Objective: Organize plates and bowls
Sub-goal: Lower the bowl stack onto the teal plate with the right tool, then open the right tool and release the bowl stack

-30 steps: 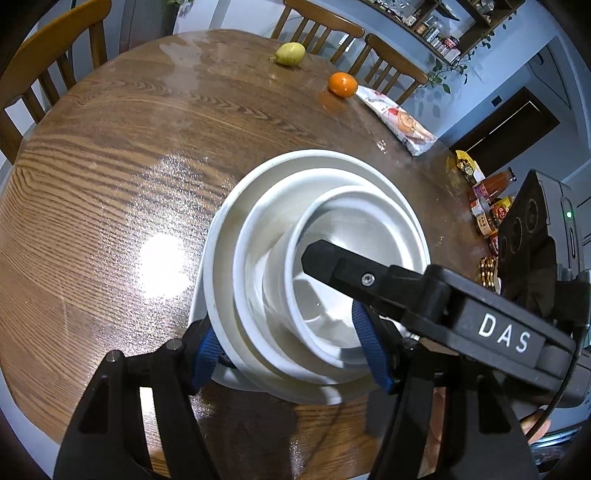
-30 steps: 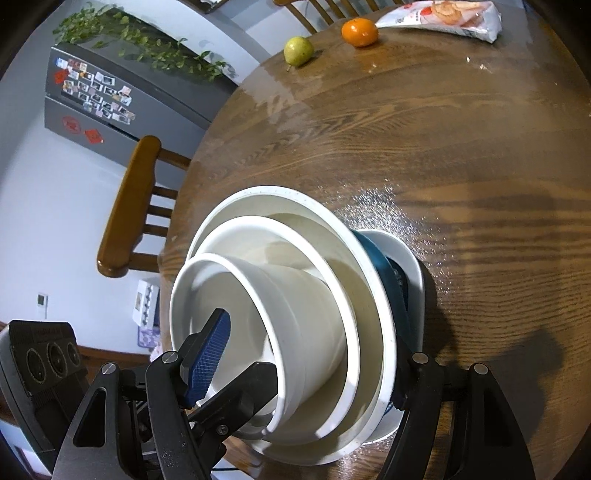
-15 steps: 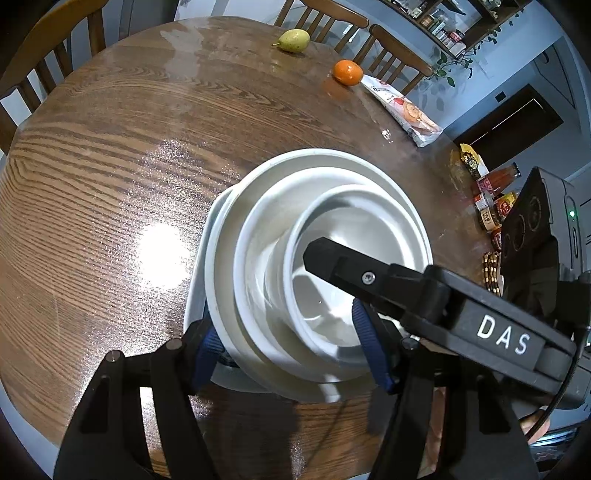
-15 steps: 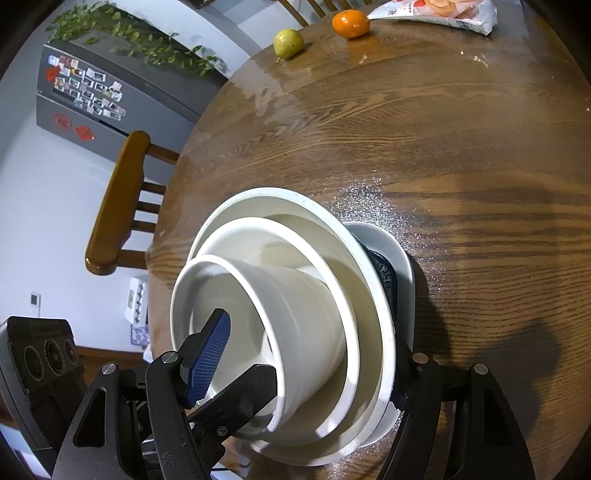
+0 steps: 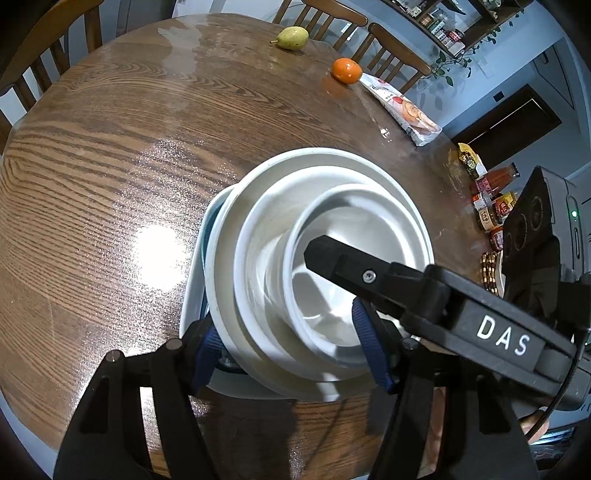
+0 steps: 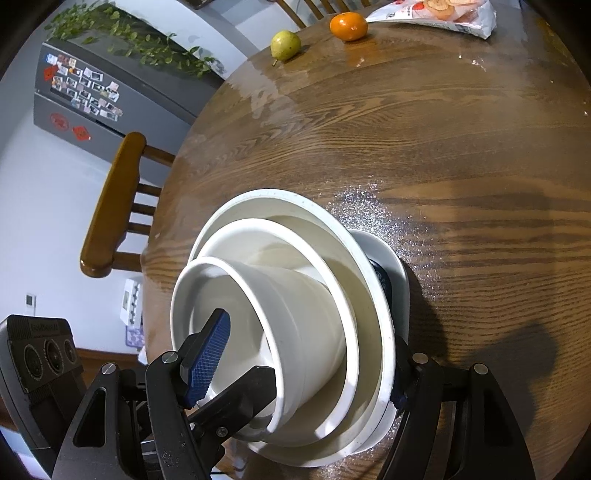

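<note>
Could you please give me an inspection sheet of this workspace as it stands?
Surface: round wooden table, glossy, with glare.
Job's things: bowl stack, three nested white bowls on plates.
Clutter: pear, orange, snack bag near the far edge.
Grippers: left gripper clamps the stack's near rim; right gripper straddles it, grip unclear.
Cables: thin black cable beside the right gripper.
Surroundings: wooden chair, fridge, shelves.

Home dining area: round brown wooden table (image 5: 110, 155), wooden spindle-back chairs (image 6: 114, 206), grey photo-covered refrigerator (image 6: 110, 99), wall shelf of jars (image 5: 447, 29).
</note>
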### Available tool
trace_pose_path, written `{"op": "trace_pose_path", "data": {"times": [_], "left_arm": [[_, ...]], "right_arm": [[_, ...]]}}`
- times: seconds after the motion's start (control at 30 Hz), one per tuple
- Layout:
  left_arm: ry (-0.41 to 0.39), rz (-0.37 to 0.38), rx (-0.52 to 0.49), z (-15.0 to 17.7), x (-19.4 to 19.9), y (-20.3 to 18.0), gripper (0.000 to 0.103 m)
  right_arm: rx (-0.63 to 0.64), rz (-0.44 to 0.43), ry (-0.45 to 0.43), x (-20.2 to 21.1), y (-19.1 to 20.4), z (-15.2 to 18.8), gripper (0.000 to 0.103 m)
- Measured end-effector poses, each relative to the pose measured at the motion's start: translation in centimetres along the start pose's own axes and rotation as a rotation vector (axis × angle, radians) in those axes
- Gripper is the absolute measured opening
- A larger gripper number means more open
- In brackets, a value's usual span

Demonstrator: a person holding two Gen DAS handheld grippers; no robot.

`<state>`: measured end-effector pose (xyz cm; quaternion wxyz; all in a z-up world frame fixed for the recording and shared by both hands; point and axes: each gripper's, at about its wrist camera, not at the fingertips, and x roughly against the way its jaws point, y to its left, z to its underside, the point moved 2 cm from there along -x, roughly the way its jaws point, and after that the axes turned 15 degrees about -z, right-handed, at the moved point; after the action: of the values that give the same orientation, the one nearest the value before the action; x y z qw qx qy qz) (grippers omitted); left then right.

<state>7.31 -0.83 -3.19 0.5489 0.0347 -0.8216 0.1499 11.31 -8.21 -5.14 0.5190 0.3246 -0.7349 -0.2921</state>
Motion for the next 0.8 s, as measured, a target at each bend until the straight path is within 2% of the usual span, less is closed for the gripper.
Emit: {"op": "trace_pose_path", "data": {"times": [0.23,0.57,0.63,0.73,0.8], "left_arm": [[-0.001,0.006,0.001,0.0,0.1,0.2,0.065],[-0.045,-0.028,-0.015,-0.1,0.5,0.2,0.067],[-0.065,-0.040,-0.027,-0.1,0.7,0.2,0.068],[-0.143,-0.117,-0.050,-0.1,1.4,0.1,0.077],[-0.175,-0.131,-0.058,0.0,1.8,0.1,0.078]], "right_arm": [[0.009,0.009,-0.002,-0.1,0.2,-0.1,0.075],[0.045,0.046,-0.016,0.1,0.6,-0.2,0.075],[0.058,0.055,-0.021,0.2,0.8,-0.2,0.075],[0.084,0.082,-0.039,0.5,1.2,-0.2,0.075],[0.097,0.091,-0.050,0.7,1.4,-0.2,0.076]]}}
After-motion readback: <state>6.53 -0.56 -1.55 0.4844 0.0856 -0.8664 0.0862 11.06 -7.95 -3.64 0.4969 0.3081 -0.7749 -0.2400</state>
